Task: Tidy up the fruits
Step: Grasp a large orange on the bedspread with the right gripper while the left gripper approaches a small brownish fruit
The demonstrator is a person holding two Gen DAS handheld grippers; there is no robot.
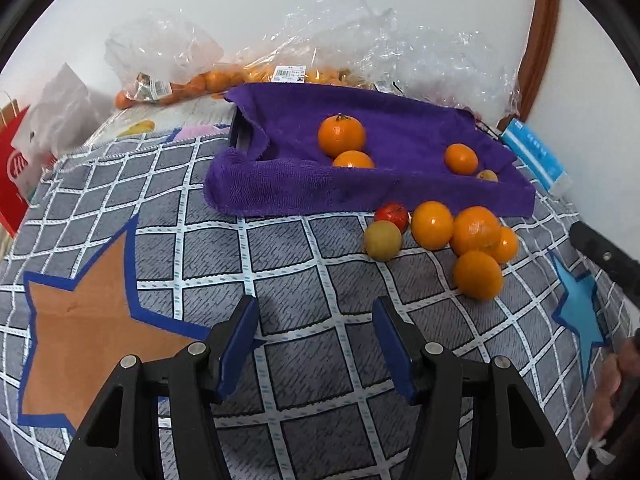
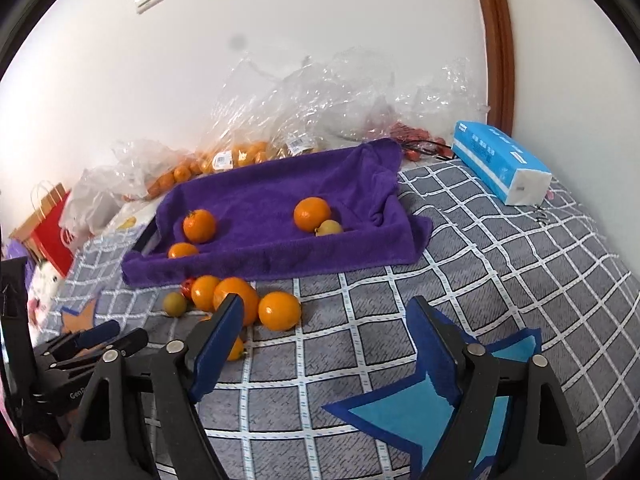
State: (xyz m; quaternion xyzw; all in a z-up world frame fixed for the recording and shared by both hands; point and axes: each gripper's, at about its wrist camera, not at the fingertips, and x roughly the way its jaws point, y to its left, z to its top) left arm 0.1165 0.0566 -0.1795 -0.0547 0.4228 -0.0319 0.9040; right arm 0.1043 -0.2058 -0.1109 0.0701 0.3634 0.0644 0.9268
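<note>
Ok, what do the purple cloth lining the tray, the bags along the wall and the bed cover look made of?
Purple cloth: looks like microfibre or terry towel, matte with a fuzzy nap and soft folds. Bags: thin clear plastic film, glossy and crinkled, with glints and fruit showing through. Bed cover: seemingly woven printed fabric, matte, its grey check pattern following the soft surface.

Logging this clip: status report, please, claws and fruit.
Left claw open, empty; right claw open, empty. Four fruits in the purple-towel-lined tray; loose fruit pile on the checked mat in front. Nothing blocking.
</note>
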